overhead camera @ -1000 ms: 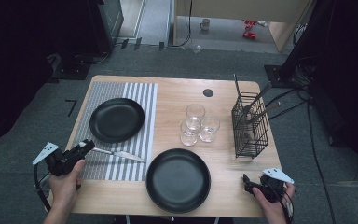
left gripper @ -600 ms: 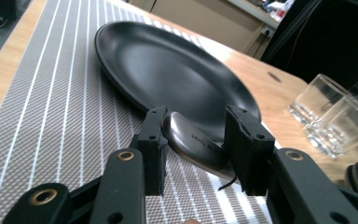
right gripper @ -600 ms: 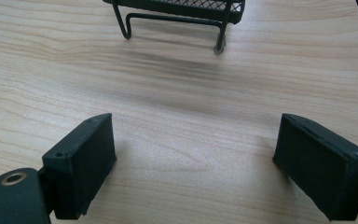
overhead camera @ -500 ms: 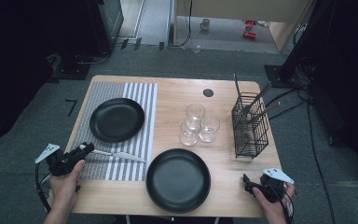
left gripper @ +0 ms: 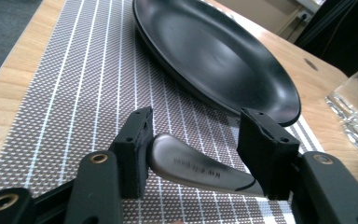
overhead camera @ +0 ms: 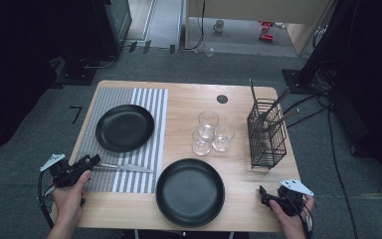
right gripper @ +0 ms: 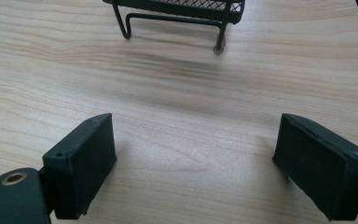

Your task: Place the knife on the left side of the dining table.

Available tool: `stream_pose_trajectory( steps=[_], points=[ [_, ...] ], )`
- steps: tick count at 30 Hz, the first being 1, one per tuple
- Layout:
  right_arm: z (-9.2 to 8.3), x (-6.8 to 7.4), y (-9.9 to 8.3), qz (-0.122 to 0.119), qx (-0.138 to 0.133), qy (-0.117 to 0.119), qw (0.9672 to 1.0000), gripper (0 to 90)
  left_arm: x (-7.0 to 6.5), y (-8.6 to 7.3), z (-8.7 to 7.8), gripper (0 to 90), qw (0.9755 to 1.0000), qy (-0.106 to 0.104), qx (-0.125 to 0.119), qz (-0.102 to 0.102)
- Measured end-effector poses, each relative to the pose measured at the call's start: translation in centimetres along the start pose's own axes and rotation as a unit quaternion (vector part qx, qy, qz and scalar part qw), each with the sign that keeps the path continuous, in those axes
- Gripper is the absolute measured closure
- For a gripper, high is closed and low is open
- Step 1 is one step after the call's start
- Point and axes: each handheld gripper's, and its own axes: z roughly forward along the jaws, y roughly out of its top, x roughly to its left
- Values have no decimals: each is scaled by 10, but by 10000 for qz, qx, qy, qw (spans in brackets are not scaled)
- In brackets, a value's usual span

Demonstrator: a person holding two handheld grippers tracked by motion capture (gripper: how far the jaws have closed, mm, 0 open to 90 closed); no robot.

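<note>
Two grippers sit at the near edge of a wooden table [overhead camera: 179,99]. Left gripper [left gripper: 193,149], at about 8 o'clock on the table: its jaws have just been opening and now stand apart, with the handle of a metal knife [left gripper: 193,169] lying between them; the handle lies against the left pad while the right pad stands clear, so nothing is clamped. Small stamped lettering runs along the handle, too fine to read. The knife [overhead camera: 124,168] rests on the striped placemat [overhead camera: 151,107], blade pointing toward 3 o'clock, just below the far black plate [overhead camera: 125,127]. Right gripper [right gripper: 193,158], at about 5 o'clock: jaws spread wide over bare wood, holding nothing. A second black plate [overhead camera: 190,192] lies at 6 o'clock. Three clear glasses [overhead camera: 208,132] cluster at centre. A black wire caddy [overhead camera: 266,134] with utensils stands at 3 o'clock. No other writing is legible.
</note>
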Motion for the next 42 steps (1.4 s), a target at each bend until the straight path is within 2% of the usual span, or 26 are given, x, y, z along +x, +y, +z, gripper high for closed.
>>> stream_pose_trajectory(
  steps=[5, 9, 13, 16, 18, 23, 24, 26, 29, 31, 32, 35, 38, 39, 42],
  points=[
    [0, 0, 0, -1, 0, -2, 10000, 117, 0, 0, 1, 422, 9998, 183, 10, -18],
    [0, 0, 0, -5, -4, -5, 10000, 119, 0, 0, 0, 428, 9997, 231, -46, 35],
    [0, 0, 0, -5, -5, -5, 10000, 119, -6, -1, 2, 422, 9990, 361, -10, 247],
    [0, 0, 0, 1, -2, -6, 10000, 119, -16, -2, 5, 404, 9972, 541, 53, 511],
    [0, 0, 0, 4, -8, -6, 10000, 119, -24, -3, 9, 383, 9958, 666, 119, 612],
    [0, 0, 0, 4, -9, -5, 10000, 119, -50, -8, 20, 314, 9895, 971, 391, 999],
    [0, 0, 0, 2, -10, -5, 10000, 119, -55, -9, 23, 293, 9874, 1034, 499, 1085],
    [0, 0, 0, 3, -9, -5, 10000, 119, -66, -13, 31, 222, 9812, 1210, 756, 1299],
    [0, 0, 0, 3, -10, -5, 10000, 119, -77, -19, 41, 175, 9734, 1346, 1032, 1543],
    [0, 0, 0, -2, -11, -5, 10000, 119, -82, -20, 46, 164, 9685, 1475, 1086, 1686],
    [0, 0, 0, -2, -12, -5, 10000, 119, -84, -20, 48, 159, 9670, 1546, 1079, 1711],
    [0, 0, 0, -1, -11, -4, 10000, 119, -84, -20, 51, 157, 9638, 1713, 1094, 1728],
    [0, 0, 0, 4, -10, -5, 10000, 119, -83, -20, 50, 142, 9636, 1748, 1065, 1719],
    [0, 0, 0, -2, -11, -4, 10000, 119, -83, -20, 49, 142, 9626, 1787, 1063, 1735],
    [0, 0, 0, -1, -11, -5, 10000, 119, -81, -21, 47, 143, 9631, 1808, 1037, 1701]
  ],
)
